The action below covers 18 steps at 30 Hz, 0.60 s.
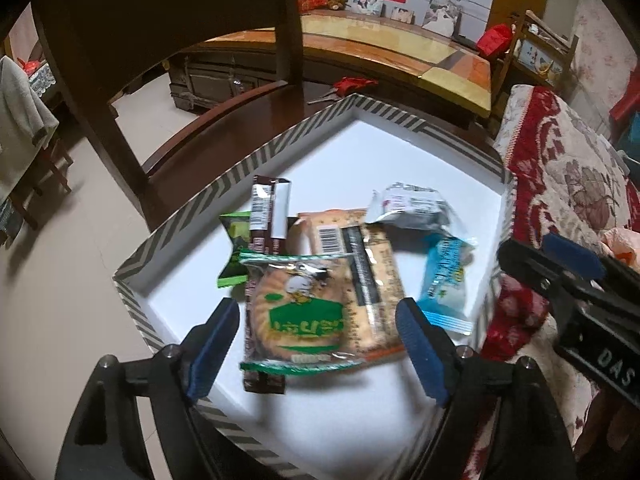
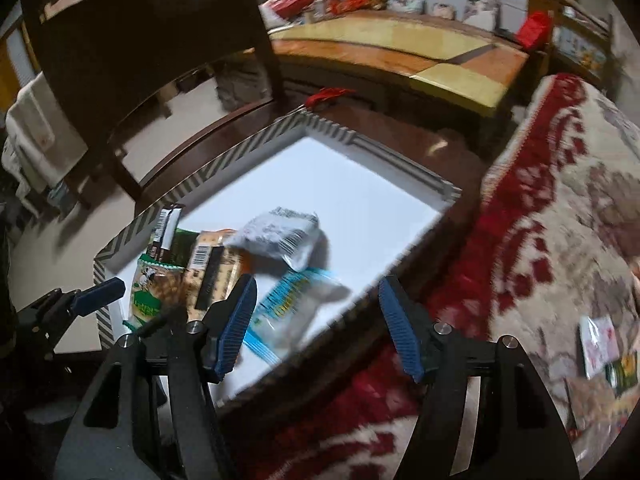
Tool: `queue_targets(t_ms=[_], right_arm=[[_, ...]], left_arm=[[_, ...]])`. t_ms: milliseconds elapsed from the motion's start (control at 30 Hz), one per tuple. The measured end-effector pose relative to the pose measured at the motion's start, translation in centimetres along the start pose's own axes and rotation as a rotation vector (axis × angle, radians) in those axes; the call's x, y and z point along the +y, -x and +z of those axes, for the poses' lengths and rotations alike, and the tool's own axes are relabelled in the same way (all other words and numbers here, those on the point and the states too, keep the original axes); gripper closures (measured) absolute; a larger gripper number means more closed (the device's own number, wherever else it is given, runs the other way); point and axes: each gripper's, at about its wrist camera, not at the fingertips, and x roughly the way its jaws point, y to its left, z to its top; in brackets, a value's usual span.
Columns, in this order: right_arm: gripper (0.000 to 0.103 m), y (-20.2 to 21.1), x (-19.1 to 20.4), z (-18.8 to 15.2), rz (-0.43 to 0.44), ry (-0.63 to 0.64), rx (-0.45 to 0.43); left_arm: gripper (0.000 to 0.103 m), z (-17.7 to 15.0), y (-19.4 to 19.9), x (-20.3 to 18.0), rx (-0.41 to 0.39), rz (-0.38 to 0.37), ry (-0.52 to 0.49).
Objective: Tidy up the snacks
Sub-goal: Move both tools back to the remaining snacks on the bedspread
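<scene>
The white box (image 1: 360, 152) with its grey zigzag rim fills the centre of both views, resting on a dark wooden chair (image 1: 224, 120) beside a red-patterned cover (image 1: 568, 184). Snacks lie heaped in its lower left. The left tool (image 1: 316, 330) gapes wide at the lower centre, its pads clear of the green biscuit packet (image 1: 300, 316) lying between them. The right tool (image 2: 316, 320) stands just as wide over the blue packet (image 2: 288, 308) and the box edge, holding nothing. Both tilt downward.
</scene>
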Motion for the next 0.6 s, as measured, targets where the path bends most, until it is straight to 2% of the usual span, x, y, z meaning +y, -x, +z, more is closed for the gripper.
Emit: queue_targets(t_ms=[233, 600], right_arm=[[0.039, 3.4, -1.7, -2.3, -0.048, -0.048, -0.041], [0.039, 7.7, -7.6, -7.8, -0.126, -0.172, -0.062]], left_arm=[[0.02, -0.8, 1.1, -2.6, -0.014, -0.036, -0.05], [0.02, -3.3, 2.6, -8.4, -0.051, -0.136, -0.165]])
